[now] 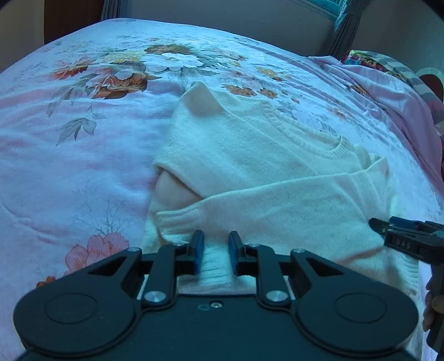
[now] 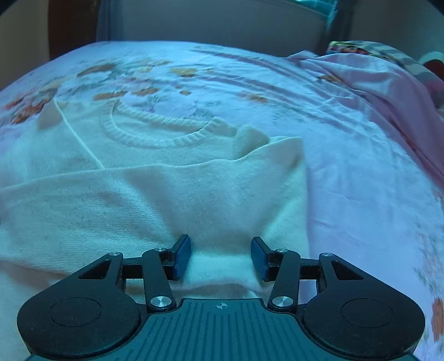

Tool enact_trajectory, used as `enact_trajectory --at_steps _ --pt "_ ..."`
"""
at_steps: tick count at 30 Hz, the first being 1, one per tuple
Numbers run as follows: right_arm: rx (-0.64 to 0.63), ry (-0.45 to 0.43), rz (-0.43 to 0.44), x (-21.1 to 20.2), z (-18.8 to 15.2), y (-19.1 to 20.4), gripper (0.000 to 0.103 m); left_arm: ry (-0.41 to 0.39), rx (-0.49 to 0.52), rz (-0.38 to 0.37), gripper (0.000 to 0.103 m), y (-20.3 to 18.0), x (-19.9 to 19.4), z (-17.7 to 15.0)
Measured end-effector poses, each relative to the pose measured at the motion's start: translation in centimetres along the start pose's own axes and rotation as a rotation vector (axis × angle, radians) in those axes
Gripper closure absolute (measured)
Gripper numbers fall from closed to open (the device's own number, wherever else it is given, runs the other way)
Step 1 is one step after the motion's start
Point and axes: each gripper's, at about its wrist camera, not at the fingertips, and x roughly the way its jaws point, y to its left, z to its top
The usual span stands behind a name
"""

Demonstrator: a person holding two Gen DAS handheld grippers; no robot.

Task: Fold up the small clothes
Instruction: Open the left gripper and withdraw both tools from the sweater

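Note:
A white knitted sweater (image 1: 249,166) lies flat on a floral bed cover (image 1: 83,138), its ribbed collar (image 1: 341,147) to the right. One sleeve (image 1: 277,200) is folded across the body. My left gripper (image 1: 216,250) sits at the near ribbed hem, and its narrow gap is filled with that knit. In the right wrist view the sweater (image 2: 138,194) creases toward my right gripper (image 2: 221,258), whose wider-set pads have a raised bunch of fabric between them. The right gripper (image 1: 388,227) also shows at the sweater's right edge in the left wrist view.
A crumpled pink cloth (image 2: 374,77) and a patterned quilt (image 1: 374,61) lie at the bed's far right. A pale wall (image 1: 249,25) runs behind the bed. A person's hand (image 1: 433,305) holds the right gripper's handle. Bed cover (image 2: 347,166) stretches right of the sweater.

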Motion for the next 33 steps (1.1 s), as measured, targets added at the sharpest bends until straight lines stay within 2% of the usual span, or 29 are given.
enact_trajectory --at_steps 2,4,6,8,11,13,17,20,22,25,30,33 --pt "0.050 -0.017 0.055 -1.7 0.1 0.0 0.056 0.004 0.013 0.003 0.084 -0.2 -0.6 -0.3" --pt "0.021 -0.050 0.054 -3.1 -0.5 0.8 0.056 0.004 0.018 0.009 0.084 -0.2 -0.7 -0.7" --pt "-0.014 0.015 0.058 -2.2 -1.6 1.8 0.056 0.001 0.030 0.020 0.084 -0.3 -0.3 -1.1" --pt "-0.021 0.003 0.033 -2.5 -2.2 2.3 0.056 0.005 0.039 0.040 0.084 -0.8 -0.6 -1.1" --pt "0.023 -0.007 0.070 -4.6 -2.2 2.3 0.056 0.021 0.039 0.046 0.084 -1.1 -1.2 -1.1" --pt "0.000 -0.032 0.072 -6.2 -2.7 2.9 0.056 0.025 0.033 0.042 0.083 -1.1 -1.6 -1.5" --pt "-0.010 -0.011 0.104 -7.9 -5.0 4.3 0.056 0.026 0.047 0.048 0.083 -1.5 -2.6 -2.9" --pt "-0.055 0.053 0.124 -7.6 -7.5 5.6 0.056 0.043 0.069 0.044 0.082 -1.8 -3.3 -4.6" --pt "-0.079 0.030 0.095 -8.4 -8.8 6.0 0.055 0.036 0.084 0.050 0.082 -1.9 -4.0 -5.8" --pt "-0.043 0.014 0.115 -10.3 -9.6 5.9 0.054 0.035 0.107 0.056 0.082 -2.0 -5.0 -7.0" --pt "-0.102 0.025 0.101 -12.0 -12.5 7.0 0.053 0.050 0.077 0.038 0.082 -1.5 -6.5 -8.4" --pt "-0.089 0.025 0.101 -13.2 -13.7 6.9 0.053 0.051 0.091 0.035 0.082 -1.5 -7.5 -9.7"
